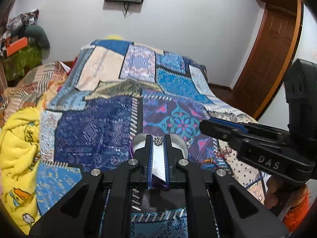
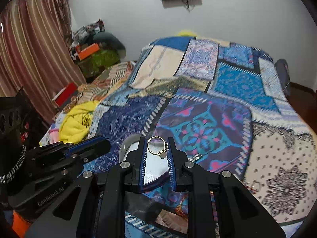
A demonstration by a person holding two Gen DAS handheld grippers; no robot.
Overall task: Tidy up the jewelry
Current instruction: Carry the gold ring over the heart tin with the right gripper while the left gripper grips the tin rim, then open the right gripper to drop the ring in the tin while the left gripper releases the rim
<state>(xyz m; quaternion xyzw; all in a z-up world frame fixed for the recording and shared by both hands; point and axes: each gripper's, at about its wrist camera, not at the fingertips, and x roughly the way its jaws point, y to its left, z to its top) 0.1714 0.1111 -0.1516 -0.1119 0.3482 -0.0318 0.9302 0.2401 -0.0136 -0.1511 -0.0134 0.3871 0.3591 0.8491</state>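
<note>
My left gripper (image 1: 158,141) is shut on a small silver star-shaped jewel (image 1: 158,140) and holds it over a round silver dish (image 1: 179,141) with a purple rim on the bed. My right gripper (image 2: 157,147) is shut on a gold ring with a pale stone (image 2: 156,147) and holds it above the same dish (image 2: 128,141). The right gripper also shows in the left wrist view (image 1: 204,127), at the right, level with the dish. The left gripper shows in the right wrist view (image 2: 105,143) at the left.
A blue patchwork bedspread (image 1: 103,130) covers the bed. A yellow blanket (image 1: 17,138) lies at its left. More small jewelry (image 2: 195,156) lies on the spread right of the dish. A wooden door (image 1: 267,59) stands at the right; clutter and a curtain (image 2: 29,49) at the left.
</note>
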